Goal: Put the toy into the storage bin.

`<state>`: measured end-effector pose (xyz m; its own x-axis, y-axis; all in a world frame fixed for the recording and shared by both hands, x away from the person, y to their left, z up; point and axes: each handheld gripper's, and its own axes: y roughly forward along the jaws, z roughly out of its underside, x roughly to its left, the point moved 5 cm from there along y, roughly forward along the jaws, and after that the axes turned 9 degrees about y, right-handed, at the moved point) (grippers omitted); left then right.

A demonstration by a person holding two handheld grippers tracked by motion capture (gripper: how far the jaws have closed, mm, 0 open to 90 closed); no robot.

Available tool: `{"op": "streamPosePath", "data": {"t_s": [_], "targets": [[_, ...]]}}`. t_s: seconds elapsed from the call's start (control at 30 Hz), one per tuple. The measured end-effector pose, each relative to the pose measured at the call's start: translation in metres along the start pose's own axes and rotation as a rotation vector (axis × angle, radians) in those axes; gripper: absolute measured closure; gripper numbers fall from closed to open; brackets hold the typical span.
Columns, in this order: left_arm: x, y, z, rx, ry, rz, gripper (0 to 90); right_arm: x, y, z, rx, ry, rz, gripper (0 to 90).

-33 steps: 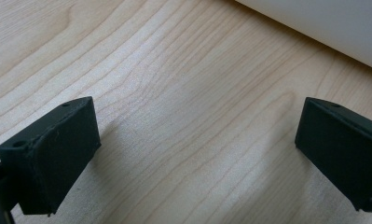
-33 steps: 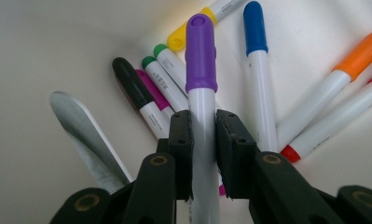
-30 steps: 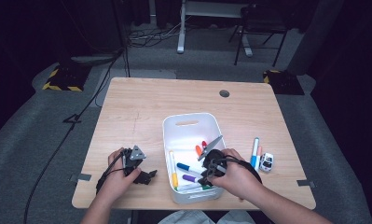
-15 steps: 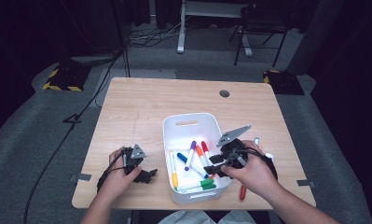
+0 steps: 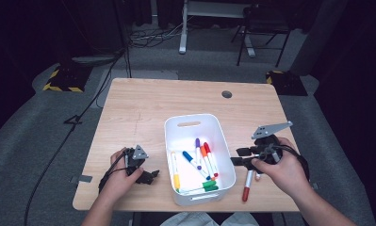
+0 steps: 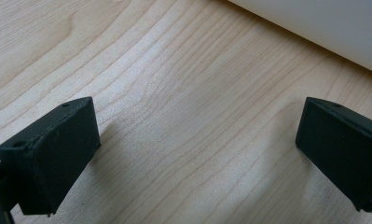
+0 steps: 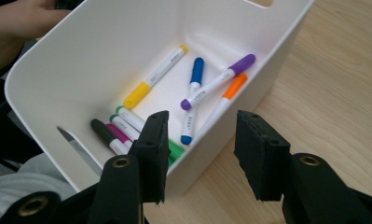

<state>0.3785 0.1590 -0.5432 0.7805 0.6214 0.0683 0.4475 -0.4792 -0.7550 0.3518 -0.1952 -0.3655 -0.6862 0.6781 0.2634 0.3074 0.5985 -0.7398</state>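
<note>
Grey lettering on the yellow marker (image 7: 155, 77) is too small to read

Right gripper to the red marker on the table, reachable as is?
Probably yes. The red marker lies on bare table right of the bin, just beneath the right gripper. Its jaws stand open with nothing between them, and nothing covers the marker.

A white bin (image 5: 198, 123) sits on the pale wood-grain worktop (image 5: 143, 108). Inside lie markers capped yellow (image 7: 138, 94), blue (image 7: 197, 70), purple (image 7: 242, 63), orange (image 7: 235, 86), green (image 5: 209, 185) and black (image 7: 100, 129). A red-capped marker (image 5: 246, 190) lies outside. Both hand-held grippers have black jaws; the right hand-held gripper (image 5: 240, 157) carries a grey plate.
</note>
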Motion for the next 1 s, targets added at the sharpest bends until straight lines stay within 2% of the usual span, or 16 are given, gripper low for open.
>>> {"op": "streamPosePath", "data": {"t_s": [0.03, 0.1, 0.13, 0.27, 0.3, 0.4, 0.43, 0.47, 0.5, 0.77, 0.87, 1.0], "targets": [[0.0, 0.0, 0.0, 0.002, -0.001, 0.0, 0.0, -0.007, -0.004, 0.005, -0.004, 0.017, 0.014, 56.1], [0.0, 0.0, 0.0, 0.001, -0.001, 0.0, 0.0, -0.011, -0.005, 0.007, -0.006, 0.024, 0.023, 56.1], [0.0, 0.0, 0.0, 0.001, 0.0, 0.001, 0.0, -0.019, -0.006, 0.013, 0.001, 0.037, 0.047, 56.1], [0.0, 0.0, 0.0, 0.0, 0.0, 0.0, 0.0, -0.03, -0.004, 0.024, 0.011, 0.06, 0.071, 56.1], [0.0, 0.0, 0.0, 0.0, 0.0, 0.001, 0.0, -0.037, 0.0, 0.032, 0.017, 0.074, 0.088, 56.1], [0.0, 0.0, 0.0, 0.0, 0.0, 0.0, 0.0, -0.044, 0.005, 0.042, 0.033, 0.096, 0.097, 56.1], [0.0, 0.0, 0.0, 0.0, 0.0, 0.0, 0.0, -0.052, 0.013, 0.053, 0.052, 0.12, 0.097, 56.1], [0.0, 0.0, 0.0, 0.0, 0.0, 0.001, 0.0, -0.052, 0.013, 0.053, 0.052, 0.12, 0.097, 56.1], [0.0, 0.0, 0.0, 0.0, 0.0, 0.001, 0.0, -0.058, 0.019, 0.061, 0.065, 0.13, 0.101, 56.1], [0.0, 0.0, 0.0, 0.0, 0.0, 0.0, 0.0, -0.072, 0.037, 0.083, 0.096, 0.173, 0.087, 56.1], [0.0, 0.0, 0.0, 0.0, 0.0, 0.0, 0.0, -0.078, 0.047, 0.093, 0.123, 0.189, 0.1, 56.1], [0.0, 0.0, 0.0, 0.001, 0.0, -0.001, 0.0, -0.082, 0.055, 0.098, 0.151, 0.178, 0.125, 56.0]]}}
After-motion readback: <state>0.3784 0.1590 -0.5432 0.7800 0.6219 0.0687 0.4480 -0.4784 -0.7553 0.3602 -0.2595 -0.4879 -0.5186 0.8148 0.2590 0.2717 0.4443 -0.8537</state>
